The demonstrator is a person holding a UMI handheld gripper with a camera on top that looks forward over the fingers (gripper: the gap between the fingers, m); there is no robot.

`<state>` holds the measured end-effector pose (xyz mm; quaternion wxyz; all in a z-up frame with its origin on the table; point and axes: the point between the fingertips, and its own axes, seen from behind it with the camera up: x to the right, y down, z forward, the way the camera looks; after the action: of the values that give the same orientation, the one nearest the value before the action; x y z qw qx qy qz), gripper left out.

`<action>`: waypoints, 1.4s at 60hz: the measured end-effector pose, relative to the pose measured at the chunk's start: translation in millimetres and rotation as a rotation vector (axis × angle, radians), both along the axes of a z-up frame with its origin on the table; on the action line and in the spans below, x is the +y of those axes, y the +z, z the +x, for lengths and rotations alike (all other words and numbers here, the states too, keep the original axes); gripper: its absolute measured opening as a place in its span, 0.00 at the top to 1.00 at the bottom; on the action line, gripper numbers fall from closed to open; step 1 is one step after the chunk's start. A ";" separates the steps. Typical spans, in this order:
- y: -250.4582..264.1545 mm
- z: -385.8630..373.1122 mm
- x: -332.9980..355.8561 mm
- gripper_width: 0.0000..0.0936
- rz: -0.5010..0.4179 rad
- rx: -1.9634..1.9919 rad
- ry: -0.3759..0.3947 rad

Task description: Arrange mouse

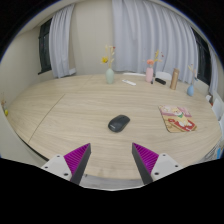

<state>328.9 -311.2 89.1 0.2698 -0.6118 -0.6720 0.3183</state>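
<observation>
A dark grey computer mouse (pixel 119 123) lies on the light wooden table (pixel 70 110), near its middle. My gripper (pixel 112 158) hangs above the table's near edge, with the mouse beyond the fingers and a little to the right of their midline. The two fingers with their magenta pads (pixel 77 157) stand wide apart and hold nothing.
A colourful book or mat (pixel 181 120) lies to the right of the mouse. At the far side stand a vase with yellow flowers (pixel 110 72), a pink bottle (pixel 150 72), a brown bottle (pixel 174 78) and a blue item (pixel 192 86). Curtains hang behind.
</observation>
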 end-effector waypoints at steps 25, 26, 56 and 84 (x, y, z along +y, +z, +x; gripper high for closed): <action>-54.0 -89.8 -11.8 0.08 0.018 0.038 -0.065; -56.2 -93.3 -11.2 0.08 0.019 0.038 -0.068; -99.3 -181.4 -8.5 0.08 -0.004 0.012 -0.103; -99.8 -209.5 -7.9 0.47 0.053 0.040 -0.061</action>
<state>119.4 -319.1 -10.7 0.3087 -0.6180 -0.6559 0.3041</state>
